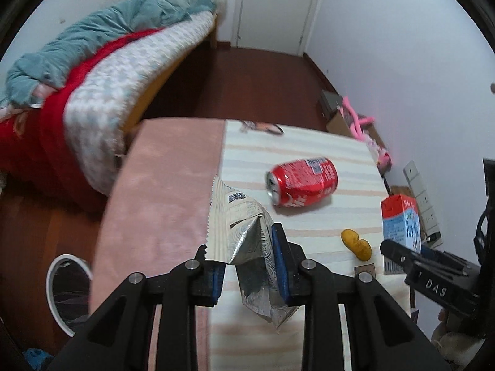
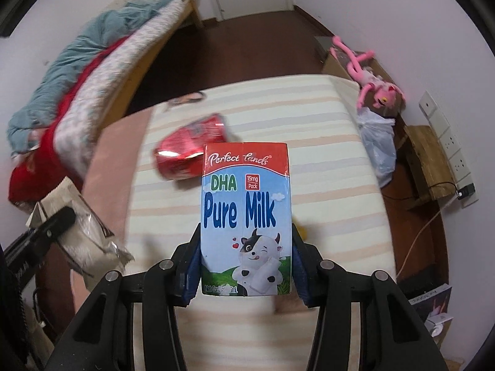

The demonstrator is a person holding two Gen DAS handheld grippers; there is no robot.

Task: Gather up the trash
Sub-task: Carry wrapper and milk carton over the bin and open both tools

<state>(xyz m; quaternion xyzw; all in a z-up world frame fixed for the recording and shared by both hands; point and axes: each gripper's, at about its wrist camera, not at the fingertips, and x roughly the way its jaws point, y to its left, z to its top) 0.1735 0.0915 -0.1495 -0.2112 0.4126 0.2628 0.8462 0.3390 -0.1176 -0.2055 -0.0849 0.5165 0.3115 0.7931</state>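
Observation:
My left gripper [image 1: 249, 266] is shut on a crumpled silver snack wrapper [image 1: 244, 232] and holds it above the table's striped cloth [image 1: 309, 142]. My right gripper [image 2: 246, 266] is shut on a blue and red milk carton [image 2: 246, 216], upright between the jaws; the carton also shows in the left wrist view [image 1: 399, 228]. A red soda can [image 1: 301, 187] lies on its side on the cloth, also seen in the right wrist view [image 2: 188, 151]. A small yellow scrap [image 1: 355, 244] lies near the carton.
A white-rimmed bin [image 1: 66, 293] stands on the floor to the left of the table. A pink cloth [image 1: 161, 204] covers the table's left part. A bed [image 1: 102, 71] lies beyond. A pink plush toy [image 2: 371, 77] and a plastic bag [image 2: 379, 145] sit to the right.

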